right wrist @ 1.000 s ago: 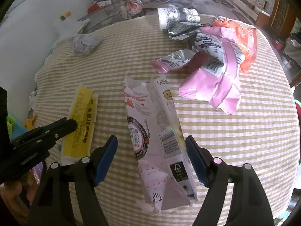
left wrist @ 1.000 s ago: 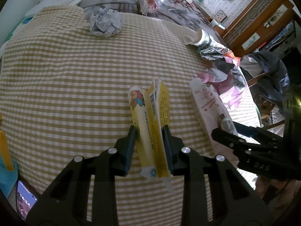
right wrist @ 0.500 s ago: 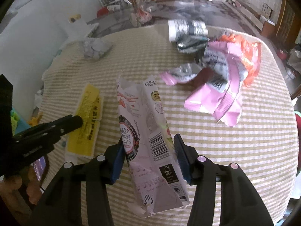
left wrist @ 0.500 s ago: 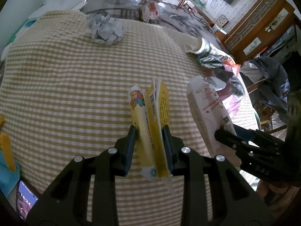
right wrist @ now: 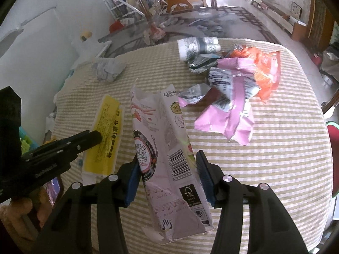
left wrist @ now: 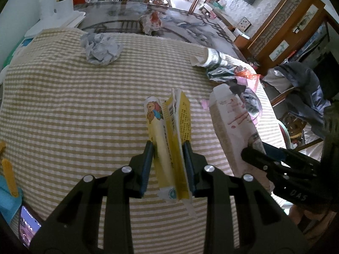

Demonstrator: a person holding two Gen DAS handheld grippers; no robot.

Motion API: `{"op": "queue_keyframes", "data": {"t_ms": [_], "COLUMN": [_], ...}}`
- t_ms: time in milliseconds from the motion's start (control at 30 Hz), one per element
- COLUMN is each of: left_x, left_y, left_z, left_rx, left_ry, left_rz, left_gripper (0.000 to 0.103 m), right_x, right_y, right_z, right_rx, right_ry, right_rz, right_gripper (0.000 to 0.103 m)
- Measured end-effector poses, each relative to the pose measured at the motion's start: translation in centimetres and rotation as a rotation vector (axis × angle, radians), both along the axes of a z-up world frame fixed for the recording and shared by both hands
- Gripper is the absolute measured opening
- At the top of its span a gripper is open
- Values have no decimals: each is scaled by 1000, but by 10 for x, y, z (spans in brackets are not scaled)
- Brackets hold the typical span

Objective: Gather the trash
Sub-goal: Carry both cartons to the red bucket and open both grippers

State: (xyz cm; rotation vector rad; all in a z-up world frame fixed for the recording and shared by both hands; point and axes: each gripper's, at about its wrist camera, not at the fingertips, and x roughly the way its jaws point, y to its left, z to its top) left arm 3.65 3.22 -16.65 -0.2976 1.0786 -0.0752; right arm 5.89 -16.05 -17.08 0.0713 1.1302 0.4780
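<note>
- Trash sits in both grippers: the left gripper (left wrist: 168, 154), low centre of its frame, is clamped narrowly on a flattened yellow carton (left wrist: 171, 146) held on edge, clear of the checked tablecloth (left wrist: 63, 110).
- Right gripper (right wrist: 168, 166), low centre of its own frame, has its blue pads pressed on a pink snack box (right wrist: 167, 148), which stands tilted above the cloth; its jaws have just been closing around the box.
- Beyond the box, upper right of the right wrist frame, lie pink wrappers (right wrist: 231, 110), an orange wrapper (right wrist: 266, 72) and a printed paper cup (right wrist: 198, 45) on its side.
- Crumpled grey paper (left wrist: 101, 48) rests toward the upper left of the left wrist frame.
</note>
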Motion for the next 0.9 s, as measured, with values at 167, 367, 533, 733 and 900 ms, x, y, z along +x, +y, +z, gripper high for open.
{"op": "queue_keyframes", "data": {"t_ms": [167, 367, 533, 733, 900], "left_x": [4, 11, 13, 18, 19], "left_y": [-17, -44, -66, -94, -112], "left_z": [6, 17, 21, 24, 26], "left_rx": [-1, -1, -2, 5, 13], "left_ry": [-10, -31, -38, -42, -40], "left_rz": [-1, -2, 1, 5, 6], "left_gripper": [28, 28, 28, 28, 28], "right_x": [0, 5, 11, 16, 19], "right_y": [-18, -43, -65, -93, -116], "right_z": [9, 20, 19, 19, 18], "right_rx": [22, 55, 64, 73, 88], "right_ry": [-19, -40, -32, -27, -19], "right_rz": [-6, -5, -1, -2, -11], "right_gripper": [49, 49, 49, 49, 49]}}
